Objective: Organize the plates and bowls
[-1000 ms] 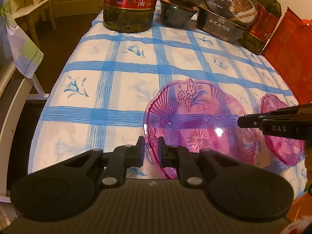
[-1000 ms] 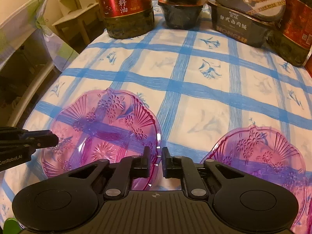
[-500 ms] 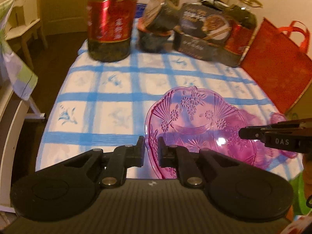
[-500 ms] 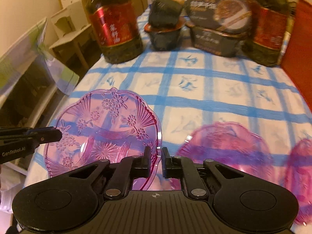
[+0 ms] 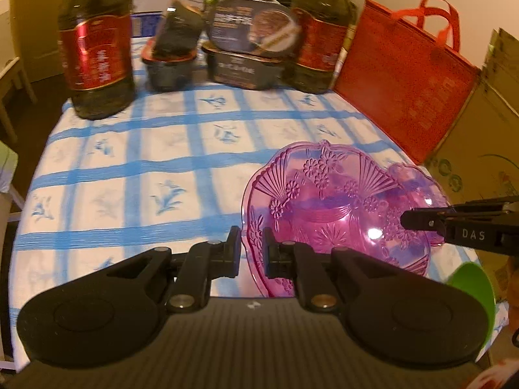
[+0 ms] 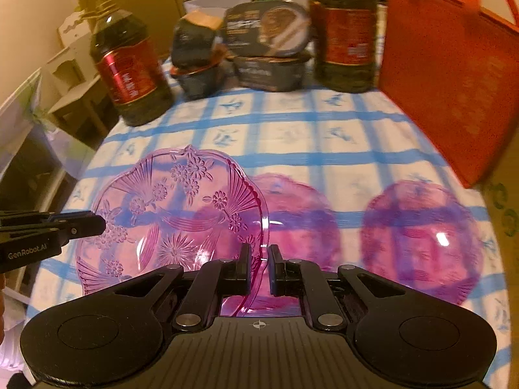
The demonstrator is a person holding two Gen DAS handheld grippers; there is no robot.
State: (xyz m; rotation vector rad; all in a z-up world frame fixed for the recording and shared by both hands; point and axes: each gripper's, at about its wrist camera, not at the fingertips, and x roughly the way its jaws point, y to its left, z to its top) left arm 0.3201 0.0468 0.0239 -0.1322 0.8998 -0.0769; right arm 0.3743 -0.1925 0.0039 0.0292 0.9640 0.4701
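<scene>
scalloped embossed pink plate [image 6: 168, 220], both grippers pinching rim

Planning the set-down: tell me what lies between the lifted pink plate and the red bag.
Right wrist view: two more pink dishes, one and another, on the tablecloth, between the lifted plate and red bag.

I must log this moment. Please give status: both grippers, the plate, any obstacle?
Left gripper and right gripper both shut on pink plate, opposite rims. Plate lifted, tilted. Two pink dishes on the tablecloth beyond; nothing blocking.
</scene>
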